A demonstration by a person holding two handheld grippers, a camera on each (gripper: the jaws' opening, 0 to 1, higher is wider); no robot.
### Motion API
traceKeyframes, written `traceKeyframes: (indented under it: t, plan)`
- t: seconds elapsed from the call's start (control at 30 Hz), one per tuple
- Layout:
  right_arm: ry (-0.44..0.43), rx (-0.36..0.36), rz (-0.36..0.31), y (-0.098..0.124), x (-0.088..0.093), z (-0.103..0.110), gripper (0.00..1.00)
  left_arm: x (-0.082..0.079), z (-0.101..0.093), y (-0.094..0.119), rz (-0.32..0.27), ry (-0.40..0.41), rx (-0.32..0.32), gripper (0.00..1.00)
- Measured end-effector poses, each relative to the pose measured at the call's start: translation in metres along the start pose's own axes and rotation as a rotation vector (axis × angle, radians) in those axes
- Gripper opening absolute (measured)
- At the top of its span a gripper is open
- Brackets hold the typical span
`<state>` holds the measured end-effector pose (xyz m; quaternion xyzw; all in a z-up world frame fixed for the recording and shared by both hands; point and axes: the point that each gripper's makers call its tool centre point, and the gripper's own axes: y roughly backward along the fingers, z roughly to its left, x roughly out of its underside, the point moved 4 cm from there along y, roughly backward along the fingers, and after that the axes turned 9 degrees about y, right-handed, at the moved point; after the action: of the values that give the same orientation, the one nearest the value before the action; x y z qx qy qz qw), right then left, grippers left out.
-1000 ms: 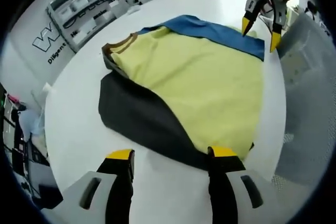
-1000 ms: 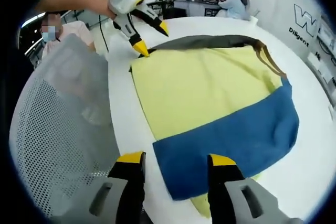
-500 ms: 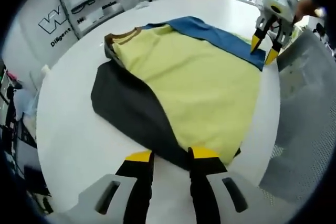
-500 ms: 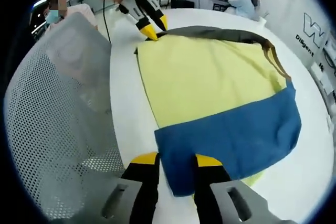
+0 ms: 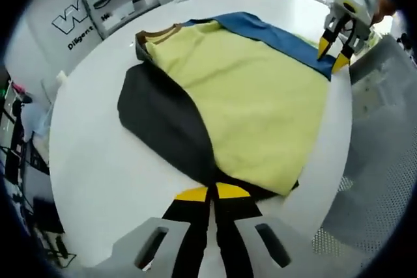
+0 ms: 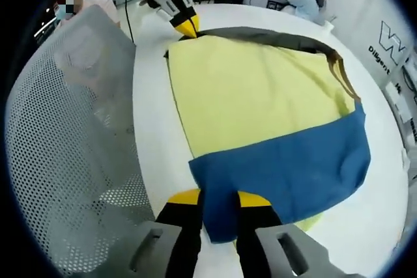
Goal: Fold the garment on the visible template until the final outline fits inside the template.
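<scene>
the garment (image 5: 241, 96), yellow with blue and dark grey parts, lies flat on the round white desk (image 5: 98, 167). the left tongs (image 5: 210, 193) are clenched on its dark grey corner at the desk's edge. the right tongs (image 6: 218, 198) pinch the blue corner beside a mesh chair (image 6: 71, 135).

I count one garment (image 5: 247, 96) of three colour panels, one white table (image 5: 98, 161), two grippers (image 5: 212, 192) (image 6: 218, 198), and one mesh chair back (image 6: 71, 141) at nine o'clock.
</scene>
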<state>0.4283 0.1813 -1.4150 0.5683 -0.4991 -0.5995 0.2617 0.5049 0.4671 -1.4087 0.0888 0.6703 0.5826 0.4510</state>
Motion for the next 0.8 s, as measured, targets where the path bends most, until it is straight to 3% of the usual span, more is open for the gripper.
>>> traceKeyframes:
  t: [0.1, 0.23, 0.47, 0.8]
  plan:
    - [0.003, 0.011, 0.002, 0.000, -0.001, 0.003, 0.10, -0.002, 0.005, 0.002, 0.028, 0.006, -0.011, 0.05]
    - [-0.003, 0.022, 0.012, 0.000, -0.002, 0.004, 0.07, -0.011, 0.017, 0.009, 0.022, 0.038, -0.029, 0.05]
    - [0.006, 0.038, 0.020, -0.001, 0.000, -0.001, 0.03, -0.032, 0.054, 0.028, -0.015, 0.031, -0.090, 0.05]
    - [0.007, 0.024, 0.030, -0.001, 0.000, -0.003, 0.00, -0.046, 0.099, 0.049, -0.033, 0.048, -0.165, 0.05]
